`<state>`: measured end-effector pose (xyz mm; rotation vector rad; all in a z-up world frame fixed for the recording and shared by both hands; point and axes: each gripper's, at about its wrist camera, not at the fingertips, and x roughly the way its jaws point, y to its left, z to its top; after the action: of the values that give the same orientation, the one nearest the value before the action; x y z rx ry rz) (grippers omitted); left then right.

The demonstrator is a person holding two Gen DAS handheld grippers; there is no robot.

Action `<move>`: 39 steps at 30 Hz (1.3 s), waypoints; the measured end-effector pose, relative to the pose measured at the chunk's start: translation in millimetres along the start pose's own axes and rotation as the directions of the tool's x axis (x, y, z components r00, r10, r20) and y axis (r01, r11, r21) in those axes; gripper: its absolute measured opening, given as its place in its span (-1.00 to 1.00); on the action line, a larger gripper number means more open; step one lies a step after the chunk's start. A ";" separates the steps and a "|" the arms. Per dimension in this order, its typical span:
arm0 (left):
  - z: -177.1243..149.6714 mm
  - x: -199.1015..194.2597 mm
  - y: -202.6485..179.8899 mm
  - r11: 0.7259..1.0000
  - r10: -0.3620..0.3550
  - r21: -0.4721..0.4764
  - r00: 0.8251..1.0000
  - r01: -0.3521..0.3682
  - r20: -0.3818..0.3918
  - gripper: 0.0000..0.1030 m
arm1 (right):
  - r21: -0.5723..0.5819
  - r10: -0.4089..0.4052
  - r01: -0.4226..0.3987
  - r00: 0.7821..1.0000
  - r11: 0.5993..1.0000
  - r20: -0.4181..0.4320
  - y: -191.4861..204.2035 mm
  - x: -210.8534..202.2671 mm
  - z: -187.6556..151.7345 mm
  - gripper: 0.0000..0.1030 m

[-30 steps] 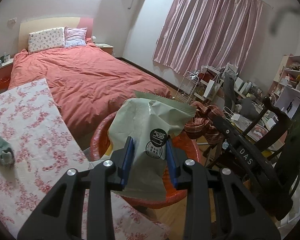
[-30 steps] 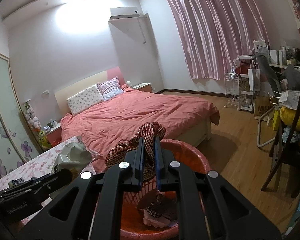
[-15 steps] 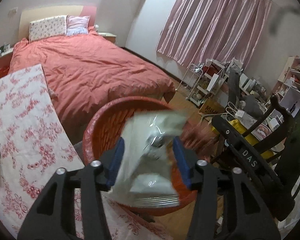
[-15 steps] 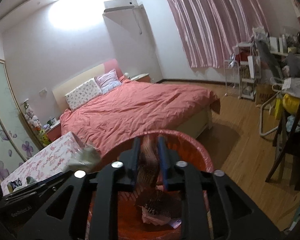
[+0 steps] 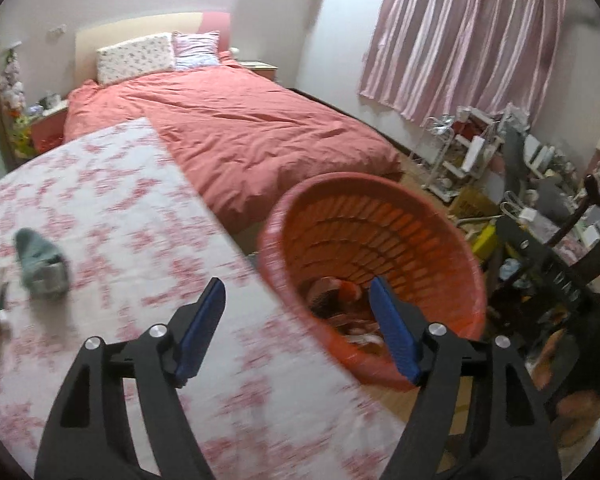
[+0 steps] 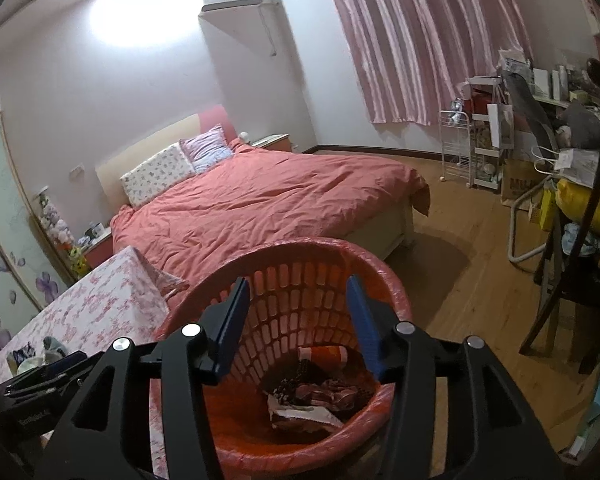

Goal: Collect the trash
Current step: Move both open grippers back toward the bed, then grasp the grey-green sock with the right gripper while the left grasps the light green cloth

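From my left wrist camera, the left gripper (image 5: 298, 318) now stands with its blue fingers wide apart and nothing between them; a second ago it clamped a pale green crinkled snack bag, which has since dropped out of its hold. Just ahead and right of this claw sits the round orange slatted plastic basket (image 5: 452, 240), trash lying at its bottom, while the table with the pink floral cloth (image 5: 112, 208) spreads ahead and to the left, its edge running close beside the basket's rim. On that cloth, well to the left of the claw, lies a small grey-green crumpled wrapper (image 5: 40, 266), which I judge the next piece to fetch; the way there looks open. From my right wrist camera, the right gripper (image 6: 298, 320) is likewise spread and empty, hanging directly over the basket mouth; the red-brown woven cloth bundle (image 6: 324, 394) it pinched a moment ago now rests below it on a pale packet. Bare wooden floor (image 6: 480, 280) right of this claw leaves room to pull back.
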<state>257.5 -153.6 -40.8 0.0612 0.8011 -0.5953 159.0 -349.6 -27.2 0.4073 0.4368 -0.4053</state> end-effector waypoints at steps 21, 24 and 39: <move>-48.2 -94.9 165.7 0.936 0.296 -0.206 0.955 -0.286 0.022 0.54 | -0.282 0.272 -0.322 0.941 0.904 -0.203 153.5 -1.2 -35.5 -0.01; -53.6 -108.9 191.1 0.913 0.330 -0.261 0.944 -0.314 0.020 0.54 | -0.321 0.304 -0.369 0.923 0.872 -0.236 183.1 0.5 -44.9 -0.01; -68.5 -139.4 260.5 0.851 0.384 -0.396 0.923 -0.346 0.020 0.54 | -0.367 0.327 -0.461 0.869 0.808 -0.372 280.2 42.8 -80.5 -0.05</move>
<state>273.3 149.2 -36.4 -0.1747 0.7729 -0.0687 296.5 -89.1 -33.7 0.0974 0.6989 0.1799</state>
